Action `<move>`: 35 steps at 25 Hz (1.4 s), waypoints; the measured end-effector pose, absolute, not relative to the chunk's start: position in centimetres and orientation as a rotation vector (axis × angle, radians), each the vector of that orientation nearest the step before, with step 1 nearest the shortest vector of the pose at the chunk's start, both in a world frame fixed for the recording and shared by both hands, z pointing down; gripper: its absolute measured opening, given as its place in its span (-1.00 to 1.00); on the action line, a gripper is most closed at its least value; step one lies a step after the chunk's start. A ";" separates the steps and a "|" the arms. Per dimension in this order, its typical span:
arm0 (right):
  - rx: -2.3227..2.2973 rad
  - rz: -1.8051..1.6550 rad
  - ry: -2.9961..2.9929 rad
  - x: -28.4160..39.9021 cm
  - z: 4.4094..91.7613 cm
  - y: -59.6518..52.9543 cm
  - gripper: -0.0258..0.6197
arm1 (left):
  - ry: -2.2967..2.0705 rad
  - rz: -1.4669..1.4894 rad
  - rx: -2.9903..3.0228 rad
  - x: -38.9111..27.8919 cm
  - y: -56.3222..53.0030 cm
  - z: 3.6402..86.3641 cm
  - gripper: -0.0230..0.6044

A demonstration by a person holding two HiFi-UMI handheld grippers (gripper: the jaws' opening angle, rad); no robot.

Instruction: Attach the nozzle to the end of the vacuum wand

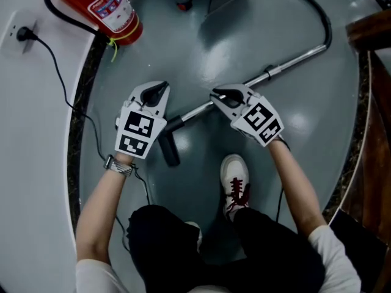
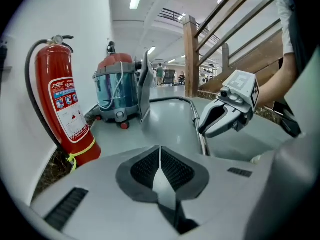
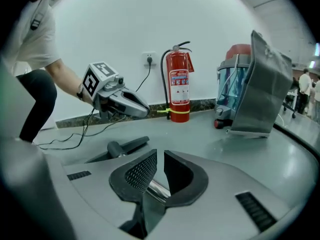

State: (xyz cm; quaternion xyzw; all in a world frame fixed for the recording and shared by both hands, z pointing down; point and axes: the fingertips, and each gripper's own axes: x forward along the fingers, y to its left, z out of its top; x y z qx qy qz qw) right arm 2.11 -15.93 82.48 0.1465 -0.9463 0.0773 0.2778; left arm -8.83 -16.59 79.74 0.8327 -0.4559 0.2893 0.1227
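Note:
The chrome vacuum wand (image 1: 287,63) lies slanted across the grey floor. Its lower end meets the dark nozzle (image 1: 169,145), which lies flat on the floor; I cannot tell whether the two are joined. My right gripper (image 1: 218,94) is shut on the wand near that end, and in the right gripper view the chrome tube (image 3: 156,188) shows between its pads (image 3: 140,171). The nozzle (image 3: 120,146) lies just beyond, to the left. My left gripper (image 1: 161,91) hovers above and left of the nozzle. Its jaws (image 2: 160,154) are shut with nothing between them.
A red fire extinguisher (image 1: 101,8) stands by the white wall, under a wall socket with a black cable (image 1: 21,34). The vacuum canister (image 2: 117,91) and a leaning metal panel (image 3: 262,89) stand further off. The hose (image 1: 321,17) curves at the right. My shoe (image 1: 235,182) is near the nozzle.

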 end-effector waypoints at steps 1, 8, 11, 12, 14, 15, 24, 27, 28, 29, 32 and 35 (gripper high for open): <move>0.410 0.210 -2.555 2.1 82.0 -15.9 -0.74 | -1.346 0.806 2.433 -8.6 -16.7 79.3 -0.89; 0.484 0.173 -2.673 2.8 77.5 -16.1 -0.81 | -1.473 0.691 2.422 -8.7 -17.5 76.4 -0.93; 0.541 0.162 -2.719 3.0 74.7 -16.3 -0.81 | -1.533 0.648 2.426 -9.2 -17.2 74.2 -0.93; 0.564 0.152 -2.734 3.1 73.5 -16.5 -0.81 | -1.546 0.648 2.440 -9.3 -17.1 73.4 -0.93; 0.617 0.135 -2.752 3.8 70.9 -17.0 -0.82 | -1.562 0.657 2.476 -9.2 -17.1 71.5 -0.93; 0.643 0.127 -2.757 4.2 69.5 -17.3 -0.81 | -1.570 0.655 2.491 -9.1 -17.0 70.4 -0.93; 0.804 0.045 -2.818 7.7 55.2 -18.0 -0.82 | -1.739 0.494 2.507 -10.0 -17.1 58.1 -0.93; 0.830 0.044 -2.826 8.6 52.0 -17.6 -0.82 | -1.759 0.524 2.535 -9.0 -16.7 54.6 -0.93; 0.838 0.043 -2.825 8.9 50.9 -17.6 -0.82 | -1.759 0.533 2.545 -8.7 -16.6 53.5 -0.93; 0.848 0.043 -2.827 9.0 49.8 -17.8 -0.82 | -1.758 0.539 2.554 -8.3 -16.6 52.3 -0.93; 0.873 0.028 -2.838 9.3 45.7 -18.4 -0.82 | -1.766 0.553 2.571 -7.5 -16.6 48.5 -0.93; 0.868 -0.034 -2.826 9.4 40.9 -18.7 -0.81 | -1.774 0.554 2.569 -7.0 -16.5 44.1 -0.93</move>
